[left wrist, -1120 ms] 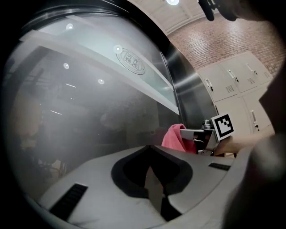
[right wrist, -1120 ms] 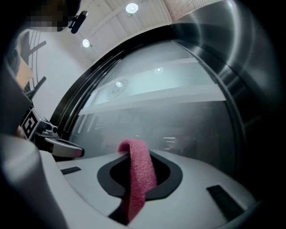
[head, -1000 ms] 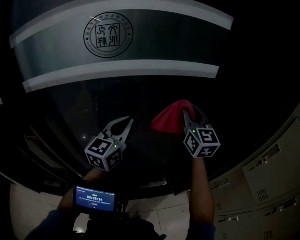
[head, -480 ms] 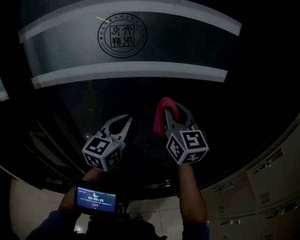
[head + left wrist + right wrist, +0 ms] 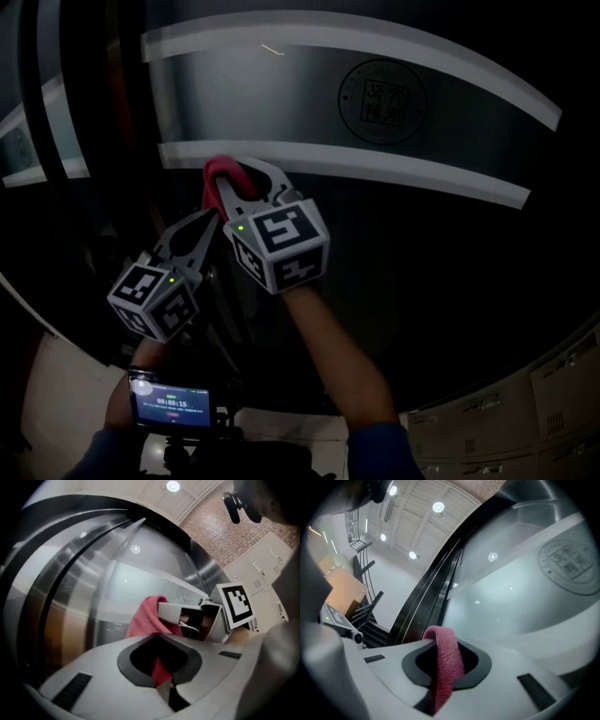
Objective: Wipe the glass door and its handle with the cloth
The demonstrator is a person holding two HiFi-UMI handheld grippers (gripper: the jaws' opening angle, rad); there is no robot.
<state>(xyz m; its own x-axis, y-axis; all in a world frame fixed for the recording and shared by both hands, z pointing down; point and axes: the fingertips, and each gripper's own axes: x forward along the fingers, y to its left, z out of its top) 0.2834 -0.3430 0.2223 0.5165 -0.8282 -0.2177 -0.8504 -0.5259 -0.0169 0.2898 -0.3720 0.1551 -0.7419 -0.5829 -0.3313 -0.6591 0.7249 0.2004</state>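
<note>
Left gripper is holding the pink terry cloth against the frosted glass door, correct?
Wrong gripper. The right gripper is holding the pink terry cloth against the frosted glass door; the right gripper view shows the cloth pinched between its jaws. The left gripper holds nothing.

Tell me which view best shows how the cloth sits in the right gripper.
The right gripper view: the pink cloth is pinched between its shut jaws. The head view shows only a tuft above the right gripper; the left gripper view shows it bunched, from the side.
</note>
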